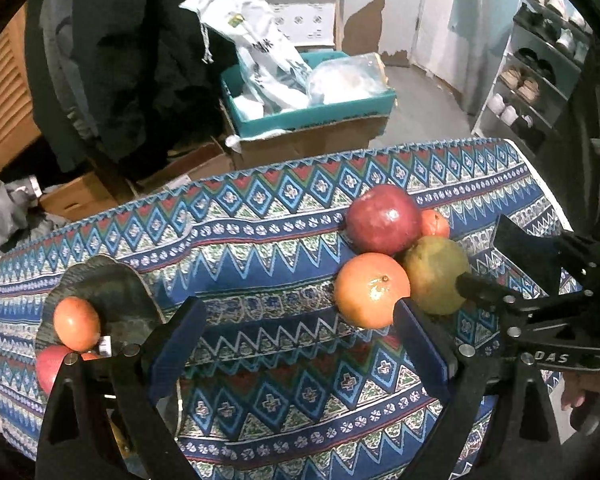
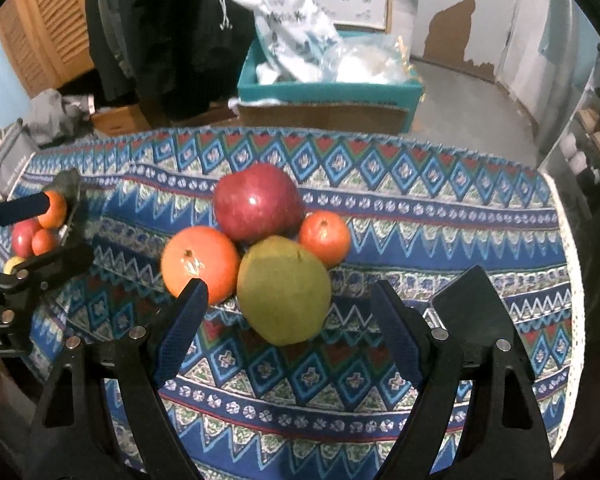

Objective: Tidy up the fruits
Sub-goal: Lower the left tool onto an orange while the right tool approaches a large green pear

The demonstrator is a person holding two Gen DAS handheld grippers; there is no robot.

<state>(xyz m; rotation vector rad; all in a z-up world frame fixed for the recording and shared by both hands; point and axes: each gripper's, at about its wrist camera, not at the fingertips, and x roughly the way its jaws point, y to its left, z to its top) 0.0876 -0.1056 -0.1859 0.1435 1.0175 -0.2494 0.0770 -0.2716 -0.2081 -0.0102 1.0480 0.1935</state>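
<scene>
On the patterned cloth (image 2: 440,216), a big red fruit (image 2: 258,200), an orange (image 2: 198,260), a small tangerine (image 2: 325,236) and a yellow-green fruit (image 2: 284,290) sit packed together. My right gripper (image 2: 290,286) is open, its fingers either side of the yellow-green fruit without touching it. My left gripper (image 1: 300,320) is open over bare cloth, left of the orange (image 1: 372,290) and right of a dark plate (image 1: 100,280). The plate carries an orange fruit (image 1: 76,324) and a red one (image 1: 46,368).
A black flat object (image 2: 472,308) lies on the cloth just right of my right gripper's fingers. Beyond the table's far edge stand a teal box of bags (image 1: 308,100) on cardboard boxes, hanging dark clothes (image 1: 132,60) and a shoe rack (image 1: 540,72).
</scene>
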